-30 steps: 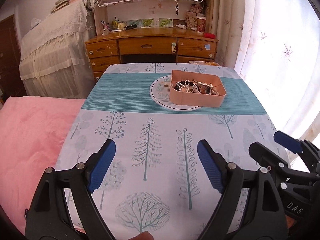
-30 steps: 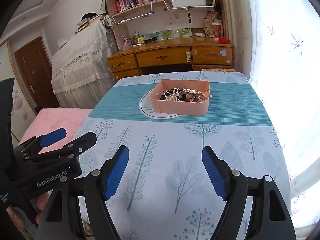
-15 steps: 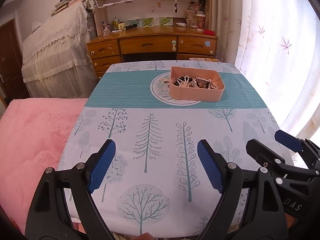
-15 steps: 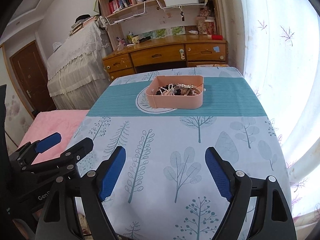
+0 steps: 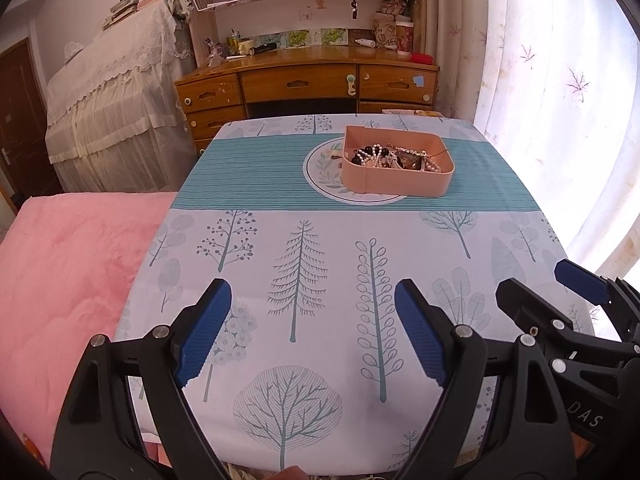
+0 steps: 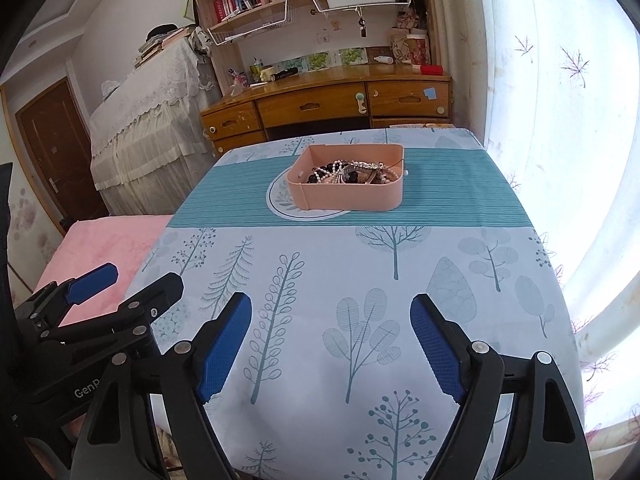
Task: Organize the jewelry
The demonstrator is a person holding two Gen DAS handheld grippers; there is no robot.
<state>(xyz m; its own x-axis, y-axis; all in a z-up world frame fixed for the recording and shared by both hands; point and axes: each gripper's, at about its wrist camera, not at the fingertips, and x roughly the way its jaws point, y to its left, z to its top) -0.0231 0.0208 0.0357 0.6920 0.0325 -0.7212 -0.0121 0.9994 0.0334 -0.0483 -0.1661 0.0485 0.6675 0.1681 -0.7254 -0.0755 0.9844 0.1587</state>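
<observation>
The pink tray (image 5: 394,182) of tangled jewelry (image 5: 394,157) sits upper centre on the counter (image 5: 320,264). Both the left gripper (image 5: 308,320) and right gripper (image 6: 331,330) are held wide, empty; one strand should be singled out before closing.

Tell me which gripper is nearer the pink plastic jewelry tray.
Neither clearly: the left gripper and right gripper both hover open over the near table edge, well short of the pink plastic jewelry tray.

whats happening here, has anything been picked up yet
Nothing is picked up yet. A person holds two grippers over the near end of the table; the left gripper and the right gripper are both open and empty. The jewelry, pearls and dark beads in a tangle, lies in the pink tray at the far end.
</observation>
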